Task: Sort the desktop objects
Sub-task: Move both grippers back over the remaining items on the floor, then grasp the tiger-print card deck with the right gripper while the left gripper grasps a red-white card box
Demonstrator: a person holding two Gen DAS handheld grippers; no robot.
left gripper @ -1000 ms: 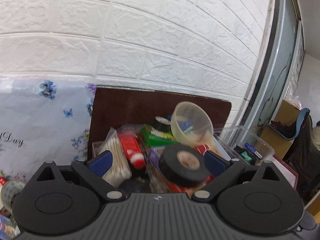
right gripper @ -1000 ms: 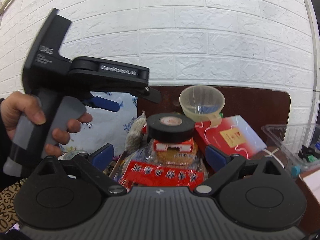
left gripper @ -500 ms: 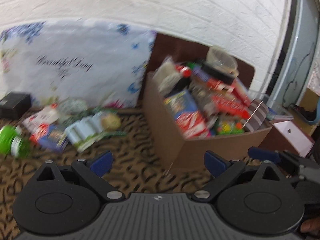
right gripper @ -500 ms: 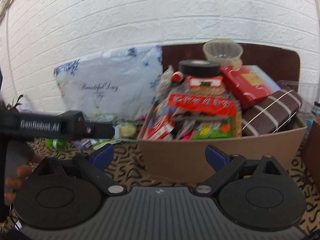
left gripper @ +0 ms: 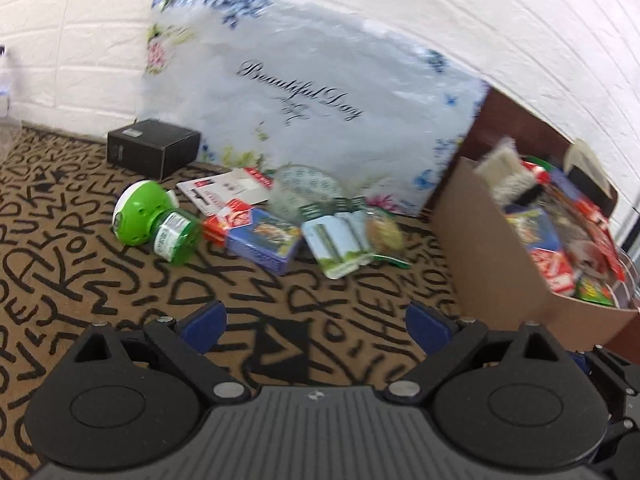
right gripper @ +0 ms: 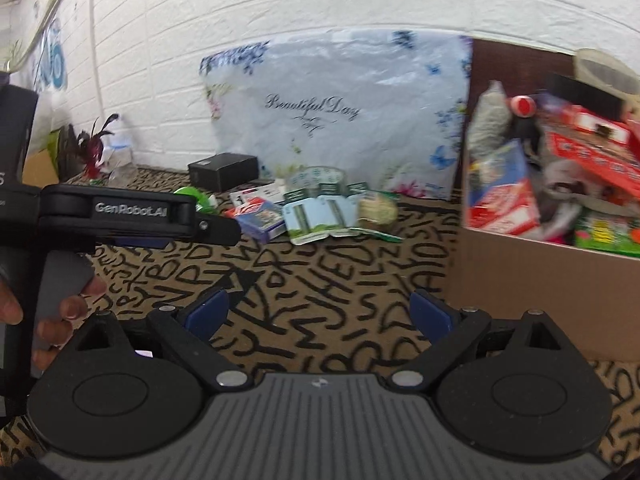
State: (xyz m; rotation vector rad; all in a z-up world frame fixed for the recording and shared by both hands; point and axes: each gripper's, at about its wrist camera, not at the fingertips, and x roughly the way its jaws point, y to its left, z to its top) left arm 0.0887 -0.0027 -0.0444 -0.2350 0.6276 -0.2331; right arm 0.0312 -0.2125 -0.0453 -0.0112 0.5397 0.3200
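Left wrist cam: low over the mat (left gripper: 100,264), looks fwd btw its own blue fingers, tilted, aimed at the item pile near the floral bag (left gripper: 320,92); box (left gripper: 492,276) at right edge. Right wrist cam: also low, further back, faces wall; left gripper (right gripper: 216,228) seen side-on at its left edge, box (right gripper: 540,280) close on right. Shared: bag, black case (right gripper: 224,170), item pile, box, mat. Both views blurred.
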